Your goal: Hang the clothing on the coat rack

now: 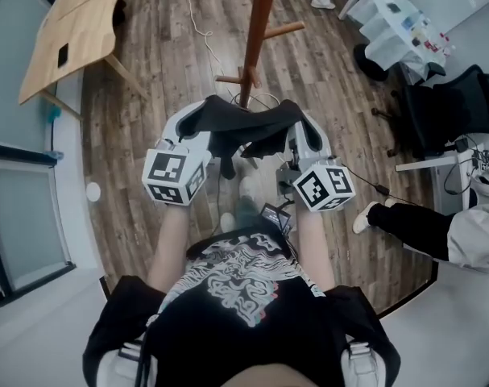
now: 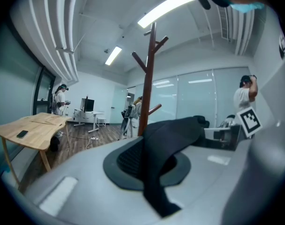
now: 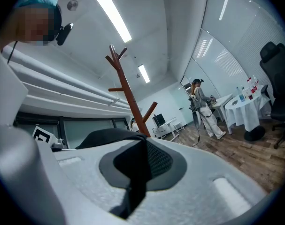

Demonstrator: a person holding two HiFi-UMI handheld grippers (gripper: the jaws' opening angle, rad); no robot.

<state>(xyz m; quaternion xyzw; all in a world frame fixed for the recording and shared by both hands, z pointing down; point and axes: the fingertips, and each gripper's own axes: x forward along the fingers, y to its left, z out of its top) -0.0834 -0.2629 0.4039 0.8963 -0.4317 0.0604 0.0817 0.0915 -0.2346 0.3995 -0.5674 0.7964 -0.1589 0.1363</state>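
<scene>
A black garment point(image 1: 242, 127) hangs stretched between my two grippers, held up in front of me. My left gripper point(image 1: 197, 119) is shut on its left end, and the cloth point(image 2: 165, 144) runs out from between the pads toward the right. My right gripper point(image 1: 294, 119) is shut on the other end, where the fabric point(image 3: 133, 168) comes out of the closed jaws. The brown wooden coat rack point(image 1: 256, 31) stands just beyond the garment. Its trunk and pegs point(image 2: 149, 74) rise straight ahead of the left gripper, and the same rack point(image 3: 130, 97) stands a little left of centre before the right one.
A light wooden table point(image 1: 75, 22) stands at the far left. A white-clothed table point(image 1: 393, 18) with bottles and a black office chair point(image 1: 449, 107) are at the right. A seated person's leg point(image 1: 405, 220) reaches in from the right. Cables point(image 1: 200, 18) lie on the wood floor.
</scene>
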